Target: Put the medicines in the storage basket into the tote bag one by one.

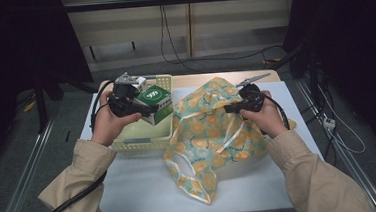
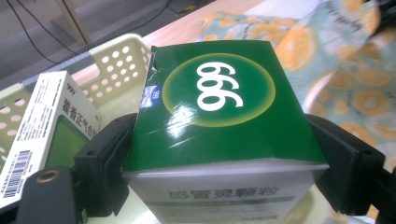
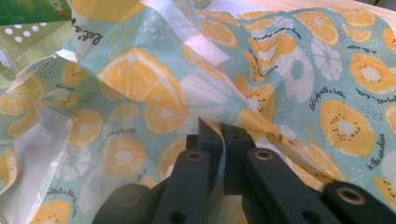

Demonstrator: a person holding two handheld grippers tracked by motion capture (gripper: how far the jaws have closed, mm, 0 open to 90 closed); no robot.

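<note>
My left gripper (image 1: 146, 110) is shut on a green box (image 1: 156, 103) marked 999, held above the cream basket (image 1: 141, 143). In the left gripper view the green box (image 2: 219, 121) sits squeezed between both black jaws, its green top facing me and its white front below. My right gripper (image 1: 229, 108) is shut on a fold of the bag (image 1: 212, 129), a thin plastic one printed with orange slices on pale blue. In the right gripper view the jaws are pressed together with the bag's edge (image 3: 243, 119) pinched at the tips, my right gripper (image 3: 222, 135) lifting it slightly.
A white medicine box (image 2: 44, 123) with a barcode lies in the perforated basket (image 2: 116, 58), left of the green box. The bag spreads over the middle of the white table (image 1: 141, 189). Cables run along the floor behind the table.
</note>
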